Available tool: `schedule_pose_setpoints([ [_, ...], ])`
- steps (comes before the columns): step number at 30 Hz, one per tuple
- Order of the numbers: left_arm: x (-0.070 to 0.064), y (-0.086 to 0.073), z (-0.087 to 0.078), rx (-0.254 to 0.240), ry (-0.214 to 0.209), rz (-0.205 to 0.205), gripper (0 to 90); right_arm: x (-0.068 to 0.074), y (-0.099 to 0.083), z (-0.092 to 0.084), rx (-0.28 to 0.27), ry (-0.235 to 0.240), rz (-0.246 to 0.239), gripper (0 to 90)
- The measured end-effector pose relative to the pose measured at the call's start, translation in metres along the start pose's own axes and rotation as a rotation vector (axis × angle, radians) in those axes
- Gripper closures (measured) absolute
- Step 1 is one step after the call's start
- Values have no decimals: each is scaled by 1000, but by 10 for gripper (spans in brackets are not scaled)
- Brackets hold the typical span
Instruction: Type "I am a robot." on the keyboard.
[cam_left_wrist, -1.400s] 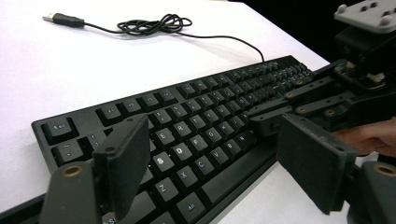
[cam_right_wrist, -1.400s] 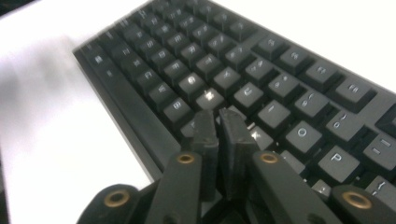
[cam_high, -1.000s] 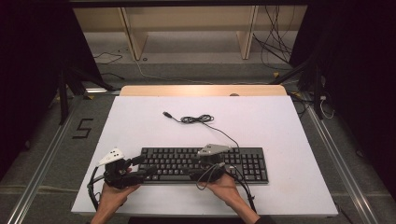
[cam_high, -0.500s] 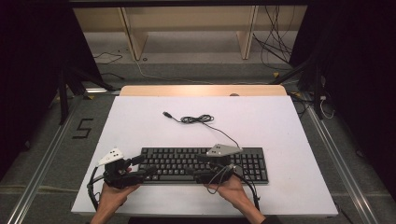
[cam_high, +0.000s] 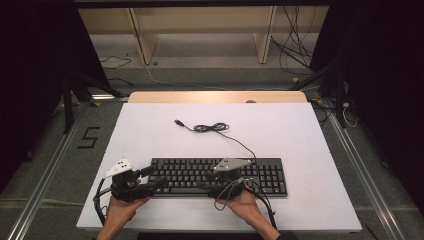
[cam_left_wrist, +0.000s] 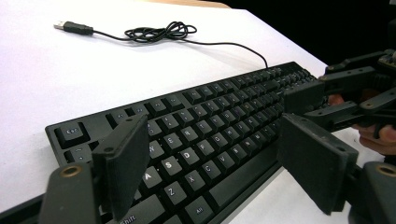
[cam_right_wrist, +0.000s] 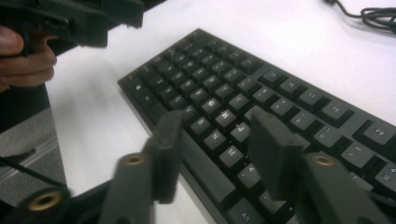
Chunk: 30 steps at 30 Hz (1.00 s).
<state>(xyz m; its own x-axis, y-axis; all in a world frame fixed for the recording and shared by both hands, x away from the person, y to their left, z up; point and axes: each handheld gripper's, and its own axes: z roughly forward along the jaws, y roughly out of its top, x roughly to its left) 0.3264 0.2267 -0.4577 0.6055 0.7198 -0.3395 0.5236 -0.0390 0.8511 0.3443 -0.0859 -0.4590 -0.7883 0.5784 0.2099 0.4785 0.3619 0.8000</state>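
Lying flat on white table (cam_high: 310, 150), near front edge: black keyboard (cam_high: 260, 172). Its thin black cable (cam_high: 235, 140) runs back to small coil, USB plug (cam_high: 178, 122) at end, well apart from keys. Left gripper (cam_high: 157, 179) hovers at keyboard's left end, jaws spread wide, nothing between them. Right gripper (cam_high: 207, 182) over middle keys near long front bar, jaws partly apart, just been closing, nothing pinched. Person's hands (cam_high: 122, 207) hold both grippers from table's front.
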Motion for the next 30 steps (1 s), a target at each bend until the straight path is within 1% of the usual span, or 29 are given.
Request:
schedule_pose_setpoints([
  [7, 0, 0, 0, 3, 2, 3, 249, 4, -2, 6, 28, -1, -16, 789],
  [12, 0, 0, 0, 2, 3, 3, 249, 6, -4, 13, 58, -4, -30, 874],
  [16, 0, 0, 0, 3, 3, 4, 249, 7, -6, 18, 78, -9, -37, 900],
  [23, 0, 0, 1, 4, 4, 5, 249, 8, -8, 24, 106, -20, -40, 900],
  [30, 0, 0, 0, 5, 6, 6, 249, 9, -12, 31, 138, -35, -61, 900],
])
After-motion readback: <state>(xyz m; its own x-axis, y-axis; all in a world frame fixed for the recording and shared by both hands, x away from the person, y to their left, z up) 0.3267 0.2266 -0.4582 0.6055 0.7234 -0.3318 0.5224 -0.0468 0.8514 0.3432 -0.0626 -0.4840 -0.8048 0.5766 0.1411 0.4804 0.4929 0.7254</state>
